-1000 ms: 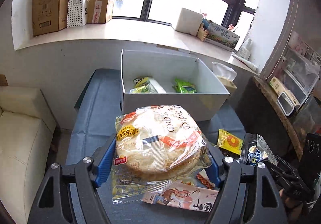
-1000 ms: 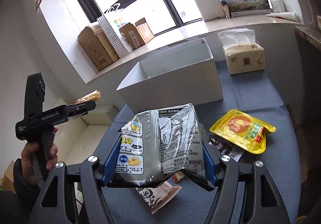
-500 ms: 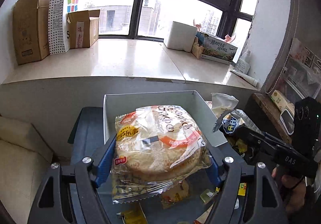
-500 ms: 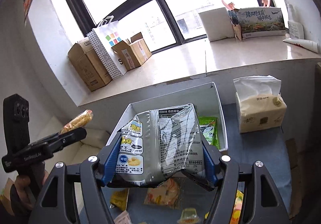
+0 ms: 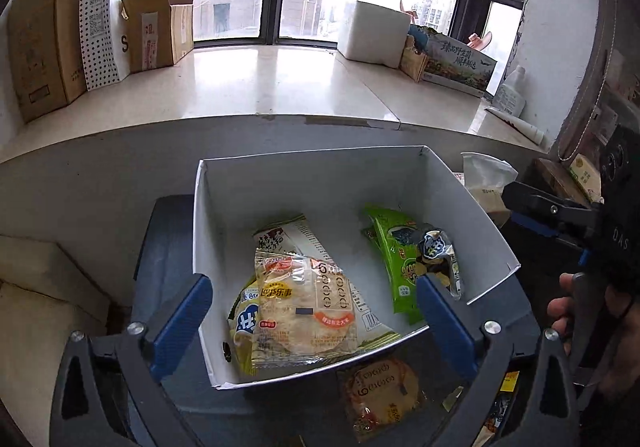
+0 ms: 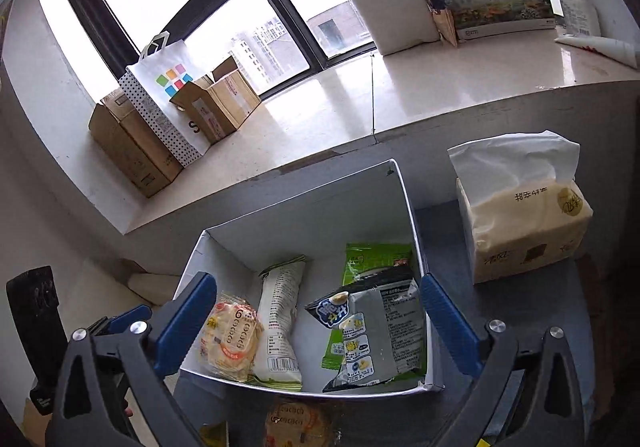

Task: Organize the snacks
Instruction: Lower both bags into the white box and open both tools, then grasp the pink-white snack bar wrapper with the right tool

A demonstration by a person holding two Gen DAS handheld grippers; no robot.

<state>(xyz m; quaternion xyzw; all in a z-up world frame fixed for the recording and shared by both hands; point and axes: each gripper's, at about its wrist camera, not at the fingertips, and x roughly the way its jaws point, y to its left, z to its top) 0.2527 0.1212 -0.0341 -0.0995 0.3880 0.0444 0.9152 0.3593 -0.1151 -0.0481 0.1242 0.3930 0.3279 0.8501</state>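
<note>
A white box (image 5: 224, 203) (image 6: 404, 207) stands on the blue-grey table and holds several snacks. A round rice cracker pack (image 5: 306, 311) (image 6: 232, 339) lies at its near left, on a white snack bag (image 6: 280, 311). A grey chip bag (image 6: 372, 335) (image 5: 438, 255) lies at the right on green packs (image 5: 396, 259) (image 6: 376, 259). My left gripper (image 5: 312, 319) is open and empty above the box's near edge. My right gripper (image 6: 316, 327) is open and empty above the box too.
Another cracker pack (image 5: 380, 395) (image 6: 300, 423) lies on the table in front of the box. A tissue pack (image 6: 524, 215) stands to the box's right. Cardboard boxes (image 5: 36, 43) and a dotted paper bag (image 5: 104, 7) stand on the window sill behind.
Both grippers have opened. The cracker pack dropped from the left gripper into the box and the grey chip bag dropped from the right gripper into the box.
</note>
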